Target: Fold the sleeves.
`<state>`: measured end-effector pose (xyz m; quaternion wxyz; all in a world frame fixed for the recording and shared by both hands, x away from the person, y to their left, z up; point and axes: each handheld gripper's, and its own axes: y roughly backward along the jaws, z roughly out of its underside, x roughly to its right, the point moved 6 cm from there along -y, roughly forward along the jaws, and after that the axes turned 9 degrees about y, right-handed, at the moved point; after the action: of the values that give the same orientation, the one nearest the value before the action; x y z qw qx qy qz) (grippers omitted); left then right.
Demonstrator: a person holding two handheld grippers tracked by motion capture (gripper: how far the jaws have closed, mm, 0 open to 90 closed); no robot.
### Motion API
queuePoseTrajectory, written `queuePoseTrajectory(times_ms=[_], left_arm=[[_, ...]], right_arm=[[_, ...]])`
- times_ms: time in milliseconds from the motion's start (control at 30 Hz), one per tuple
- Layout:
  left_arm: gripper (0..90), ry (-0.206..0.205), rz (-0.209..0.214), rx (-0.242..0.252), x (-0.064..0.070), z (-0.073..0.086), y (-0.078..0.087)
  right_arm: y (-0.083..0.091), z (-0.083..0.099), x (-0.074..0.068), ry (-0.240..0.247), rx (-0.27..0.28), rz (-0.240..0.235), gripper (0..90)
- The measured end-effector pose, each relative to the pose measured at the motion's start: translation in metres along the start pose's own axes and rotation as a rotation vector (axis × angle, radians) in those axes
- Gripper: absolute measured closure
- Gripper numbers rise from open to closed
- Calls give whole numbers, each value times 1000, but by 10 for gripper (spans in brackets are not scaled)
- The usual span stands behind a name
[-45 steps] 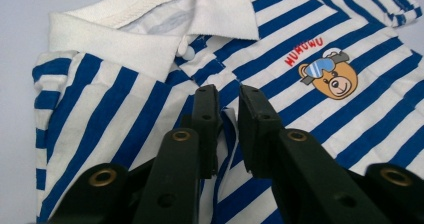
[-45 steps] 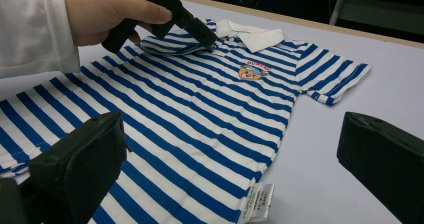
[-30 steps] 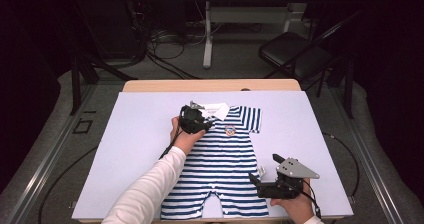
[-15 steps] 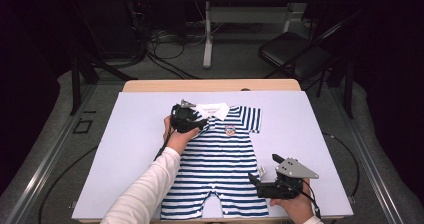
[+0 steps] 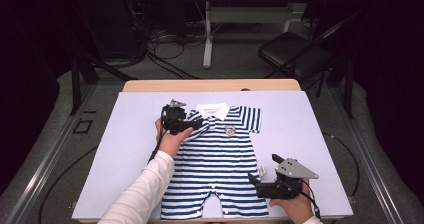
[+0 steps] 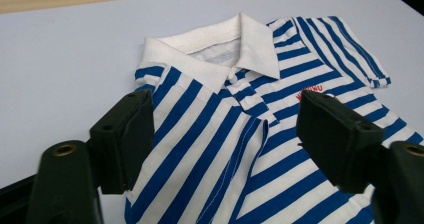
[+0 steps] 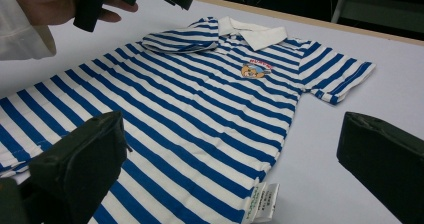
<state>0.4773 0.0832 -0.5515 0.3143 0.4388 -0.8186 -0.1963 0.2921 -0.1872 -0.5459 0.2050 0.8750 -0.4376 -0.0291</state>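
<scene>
Pale lilac table cover (image 5: 125, 149) with a striped baby romper (image 5: 220, 159) laid flat between two hand-held grippers.

Beyond the table's far edge the room falls into darkness, where a chair and cables are hard to make out. The romper's near hem is cut off by the bottom of the high view, and its sleeve on the left gripper's side lies folded onto the chest, hiding what is beneath. The left gripper (image 5: 192, 125) hovers at that shoulder, jaws spread wide, the white collar (image 6: 220, 41) just ahead of them; the red chest print (image 6: 311, 91) is partly hidden behind one jaw. The right gripper (image 5: 257, 183) sits beside the romper's lower side, jaws also wide apart, holding nothing. A small white care label (image 7: 260, 200) juts from the seam right in front of it, its lettering too blurred to read.
</scene>
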Motion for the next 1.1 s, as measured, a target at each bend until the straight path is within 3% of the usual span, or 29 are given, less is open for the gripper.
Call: queuePoseTrajectory(times_ms=[133,367,667,833,1100], left_arm=[[174,-1,6,21,-1,-1,7],[107,-9,-25,35,-5,1,16],[5,50,31,52,-10,2,31],[4,88,40,65,-19,1,43],[5,62,60,70,-25,4,56]], right_arm=[[0,0,0,-1,-2,1,0],[0,0,0,0,4,2,0],[0,0,-1,0,0,6,0],[-1,1,-1,-2,-4,6,0],[-2,1,0,-3,-4,9,0]])
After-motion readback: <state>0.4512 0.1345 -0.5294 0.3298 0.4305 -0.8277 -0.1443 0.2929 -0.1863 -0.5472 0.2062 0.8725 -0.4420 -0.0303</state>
